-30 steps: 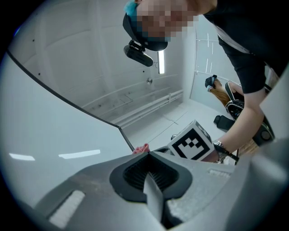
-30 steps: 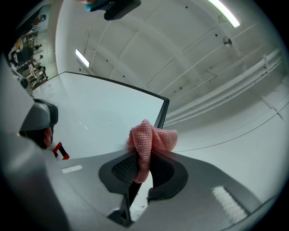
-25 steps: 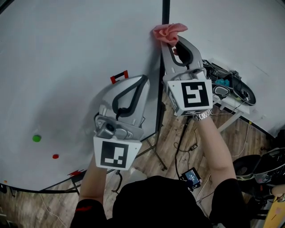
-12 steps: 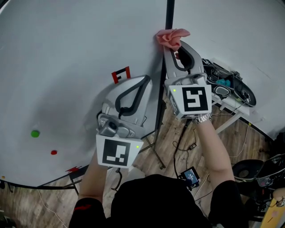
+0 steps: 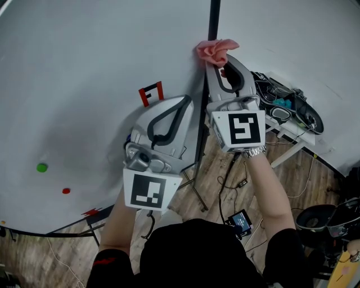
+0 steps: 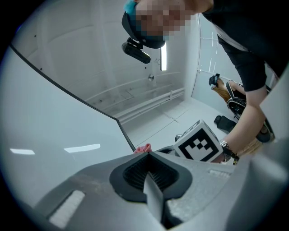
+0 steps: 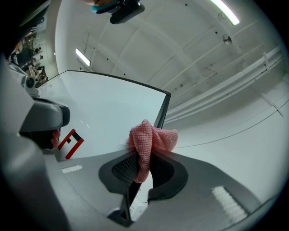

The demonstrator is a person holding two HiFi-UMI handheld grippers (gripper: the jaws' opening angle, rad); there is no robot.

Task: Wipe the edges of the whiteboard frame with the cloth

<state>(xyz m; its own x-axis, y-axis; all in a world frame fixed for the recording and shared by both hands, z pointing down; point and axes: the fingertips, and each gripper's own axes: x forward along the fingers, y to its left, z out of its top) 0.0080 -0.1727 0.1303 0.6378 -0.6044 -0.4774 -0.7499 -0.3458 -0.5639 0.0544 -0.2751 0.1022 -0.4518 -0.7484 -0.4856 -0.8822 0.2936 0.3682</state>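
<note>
Cloth — pink, clenched in right gripper, pressed against whiteboard frame at 12 o'clock. Left gripper closed, empty. Advised handling — slide along the edge with steady pressure.

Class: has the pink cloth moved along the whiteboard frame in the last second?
Yes. The cloth, clamped in the right gripper, has slid down the frame edge in the head view, toward the red bracket's level.

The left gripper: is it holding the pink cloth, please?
No, the left gripper is shut and empty; the right gripper pinches the pink cloth.
</note>
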